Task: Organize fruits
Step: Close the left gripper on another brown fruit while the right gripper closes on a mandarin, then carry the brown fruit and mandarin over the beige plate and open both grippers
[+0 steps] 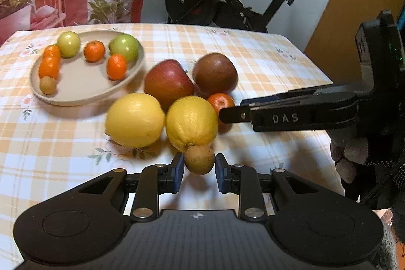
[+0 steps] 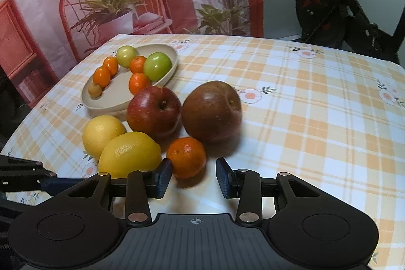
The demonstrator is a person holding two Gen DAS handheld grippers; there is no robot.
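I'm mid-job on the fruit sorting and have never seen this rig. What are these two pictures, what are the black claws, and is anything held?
No robot arm here: a person holds a two-finger gripper in each hand, each with a camera looking along its fingers. One picture is the left gripper's view, the other the right gripper's.

On the checked tablecloth a plate holds small oranges, two green fruits and a small brown fruit. Beside it lie two lemons, two red apples and an orange.

The left gripper is open around a brown fruit, its pads close but not clearly gripping. The right is open, the orange just ahead of its fingers. Nothing is clearly held.
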